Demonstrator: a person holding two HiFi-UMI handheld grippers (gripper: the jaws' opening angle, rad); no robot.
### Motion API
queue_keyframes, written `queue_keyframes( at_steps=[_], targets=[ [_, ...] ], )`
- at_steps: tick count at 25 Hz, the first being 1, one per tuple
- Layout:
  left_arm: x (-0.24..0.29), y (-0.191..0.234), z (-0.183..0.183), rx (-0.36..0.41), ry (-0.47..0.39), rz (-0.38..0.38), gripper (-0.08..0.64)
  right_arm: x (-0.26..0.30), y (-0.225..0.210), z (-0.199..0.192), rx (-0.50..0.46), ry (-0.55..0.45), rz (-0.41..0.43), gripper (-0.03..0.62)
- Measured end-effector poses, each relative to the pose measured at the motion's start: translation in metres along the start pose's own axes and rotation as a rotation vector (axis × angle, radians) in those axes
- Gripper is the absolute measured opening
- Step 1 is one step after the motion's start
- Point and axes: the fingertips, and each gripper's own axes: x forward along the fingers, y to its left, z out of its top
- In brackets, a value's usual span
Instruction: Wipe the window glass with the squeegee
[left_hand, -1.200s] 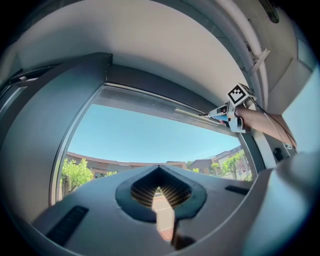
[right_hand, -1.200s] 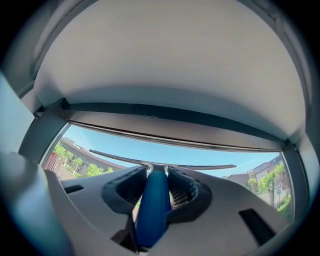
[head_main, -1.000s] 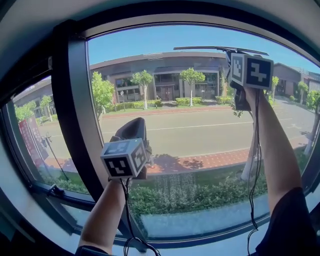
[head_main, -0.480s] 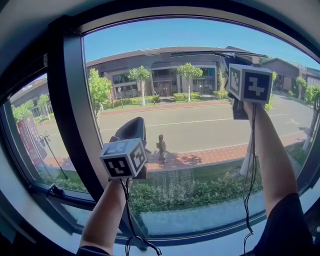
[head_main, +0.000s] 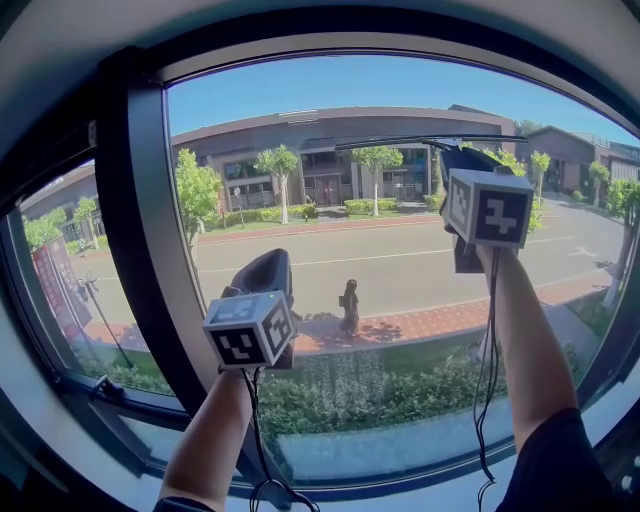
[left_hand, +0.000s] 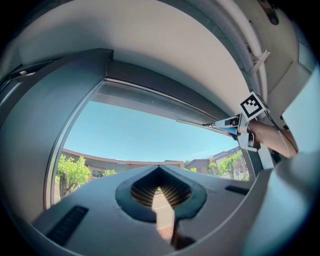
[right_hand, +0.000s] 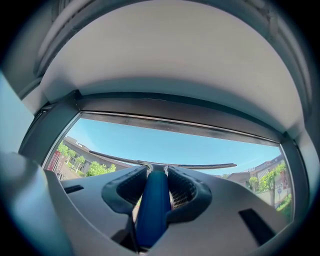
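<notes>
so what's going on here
A person is wiping the large window glass with a blue-handled squeegee. The right gripper is clamped on its handle, with the long blade set along the upper part of the pane. The left gripper is held lower, fingers together on nothing.

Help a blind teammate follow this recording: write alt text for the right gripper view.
The right gripper is shut on a squeegee by its blue handle. The long thin blade stretches across the upper window glass, just below the dark top frame. Beyond the glass are blue sky, buildings and green trees.
</notes>
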Motion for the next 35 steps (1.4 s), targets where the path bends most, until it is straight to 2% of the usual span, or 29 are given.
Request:
queue_keyframes(
  at_steps=[8,35],
  targets=[
    [-0.001,-0.006,-0.008,-0.001,0.013,0.0,0.002,-0.012,0.004,-0.022,0.046,0.008,-0.005,0.131],
    [-0.011,-0.01,-0.039,-0.034,0.06,0.004,0.002,-0.04,0.023,-0.078,0.012,0.028,0.009,0.132]
  ],
)
